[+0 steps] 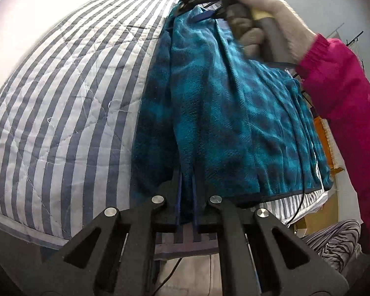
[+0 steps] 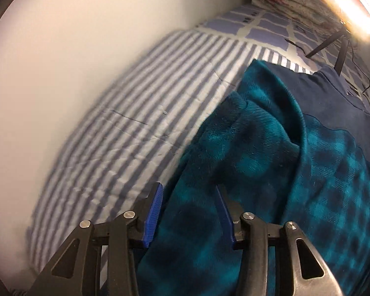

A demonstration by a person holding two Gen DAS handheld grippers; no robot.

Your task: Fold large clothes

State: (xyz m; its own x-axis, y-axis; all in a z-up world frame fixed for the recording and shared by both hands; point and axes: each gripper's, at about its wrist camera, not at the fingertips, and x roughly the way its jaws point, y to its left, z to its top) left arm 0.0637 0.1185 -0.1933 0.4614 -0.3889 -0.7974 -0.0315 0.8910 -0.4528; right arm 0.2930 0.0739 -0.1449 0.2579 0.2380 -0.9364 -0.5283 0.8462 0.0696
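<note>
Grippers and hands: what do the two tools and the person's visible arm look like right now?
Both are black linkage frames with silver pivot bolts and ridged blue pads: the left tool and the right tool. In the left wrist view, the right hand wears a beige knit glove, with a bright pink sleeve. A thin black cable trails down.

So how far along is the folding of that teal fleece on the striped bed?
Partly done, it seems. The teal fleece is already gathered into a narrower bundle on the striped quilt, one side turned over itself. In hand: the left gripper is shut on its near hem, while the right gripper straddles a fold with its jaws apart. Left to do: the remaining folds and flattening; the fabric looks bunched, not a neat stack.
</note>
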